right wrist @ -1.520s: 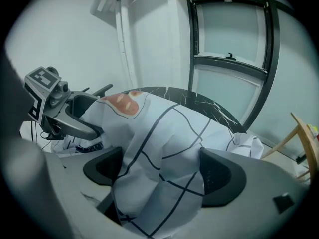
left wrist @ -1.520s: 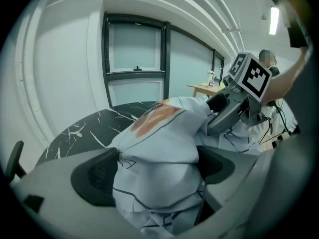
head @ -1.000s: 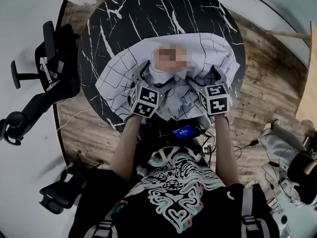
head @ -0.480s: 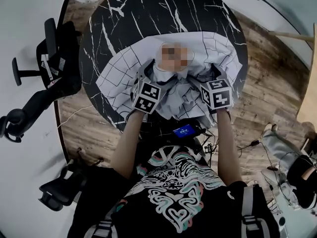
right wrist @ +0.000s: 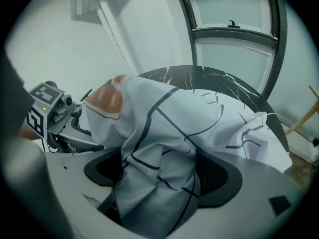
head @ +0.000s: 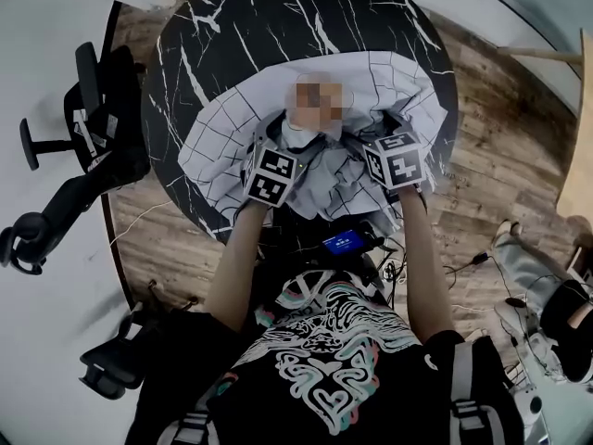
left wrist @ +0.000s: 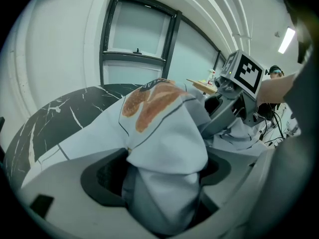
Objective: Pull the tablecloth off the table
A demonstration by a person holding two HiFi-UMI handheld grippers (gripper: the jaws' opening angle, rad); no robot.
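A white tablecloth (head: 222,146) with a dark grid lies bunched on the near half of the round black marble table (head: 278,26). An orange-brown patch (left wrist: 149,101) shows on its raised hump. My left gripper (head: 285,137) is pushed into the heap. Its jaws are closing round a thick fold (left wrist: 164,148) that hangs between them. My right gripper (head: 372,130) sits just to the right, with a gathered wad of cloth (right wrist: 159,168) held between its pads. Each gripper shows in the other's view: the right gripper (left wrist: 239,78) and the left gripper (right wrist: 47,108).
Black office chairs (head: 93,109) stand left of the table on a white floor area, another (head: 116,369) lower left. Wood floor surrounds the table. A small blue-lit device (head: 345,243) and cables hang at the person's waist. A seated person's legs (head: 547,295) are at right.
Both grippers have moved a little forward into the heap and closer together. The cloth is bunched up more between them.
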